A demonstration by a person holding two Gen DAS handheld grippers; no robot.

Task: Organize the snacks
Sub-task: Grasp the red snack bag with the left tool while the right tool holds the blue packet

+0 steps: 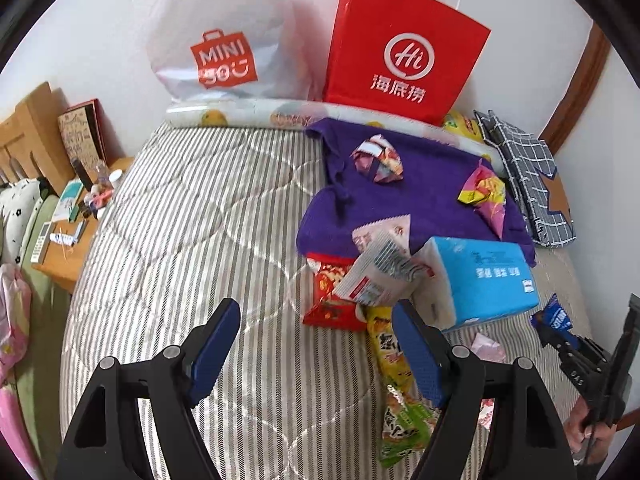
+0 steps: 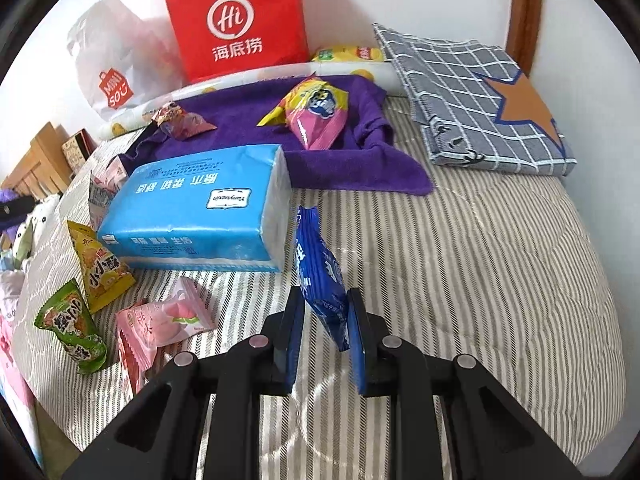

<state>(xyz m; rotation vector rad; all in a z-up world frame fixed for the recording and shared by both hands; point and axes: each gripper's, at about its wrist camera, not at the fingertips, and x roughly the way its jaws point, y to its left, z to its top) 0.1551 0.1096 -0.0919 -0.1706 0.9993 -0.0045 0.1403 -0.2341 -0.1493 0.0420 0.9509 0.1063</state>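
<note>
Snack packets lie scattered on a striped bed. My right gripper is shut on a blue snack packet, held upright above the bedcover; it also shows in the left wrist view. My left gripper is open and empty above the bedcover, near a red packet, a white packet and a yellow-green strip of packets. A blue tissue pack lies in the middle. A purple towel carries a pink-yellow packet and a small folded packet.
A red paper bag and a white Miniso bag stand against the wall. A folded checked cloth lies at the right. Green, yellow and pink packets lie at the left. A cluttered bedside table stands at the left.
</note>
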